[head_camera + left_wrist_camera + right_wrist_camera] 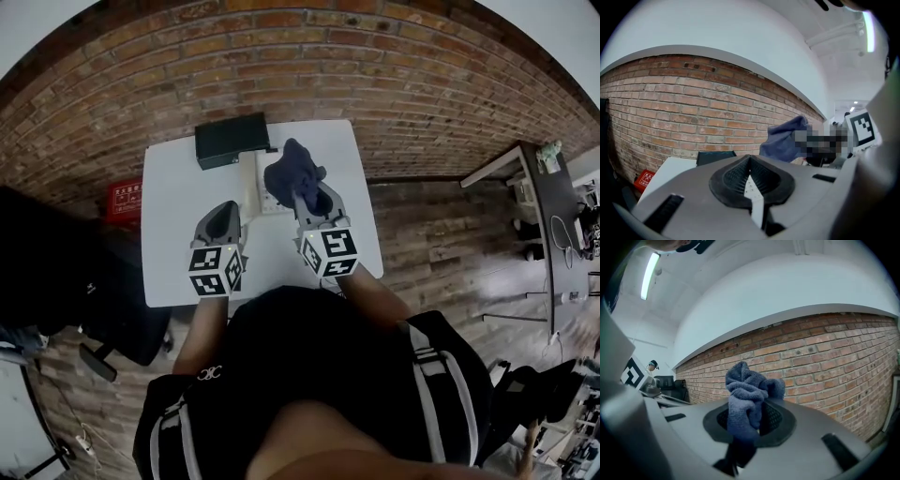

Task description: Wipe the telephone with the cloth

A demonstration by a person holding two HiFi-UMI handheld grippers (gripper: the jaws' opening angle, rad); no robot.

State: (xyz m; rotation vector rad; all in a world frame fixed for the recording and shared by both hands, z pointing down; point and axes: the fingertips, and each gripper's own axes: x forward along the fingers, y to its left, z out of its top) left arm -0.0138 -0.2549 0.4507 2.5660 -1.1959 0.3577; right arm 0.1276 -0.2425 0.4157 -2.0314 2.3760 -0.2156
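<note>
A dark blue cloth point(292, 169) bunches up above the white table point(173, 206), and my right gripper point(309, 202) is shut on its lower end. In the right gripper view the cloth point(747, 397) stands up out of the closed jaws of my right gripper point(750, 423). A pale flat device point(253, 186), which looks like the telephone, lies on the table between the grippers and is partly hidden by the cloth. My left gripper point(221, 210) hovers to its left, shut and empty. In the left gripper view my left gripper point(749, 172) points past the cloth point(783, 138).
A dark rectangular box point(231, 139) sits at the table's far edge against the brick wall point(375, 66); it also shows in the left gripper view point(715, 156). A red item point(122, 199) lies on the floor left of the table. Desks point(548, 206) stand far right.
</note>
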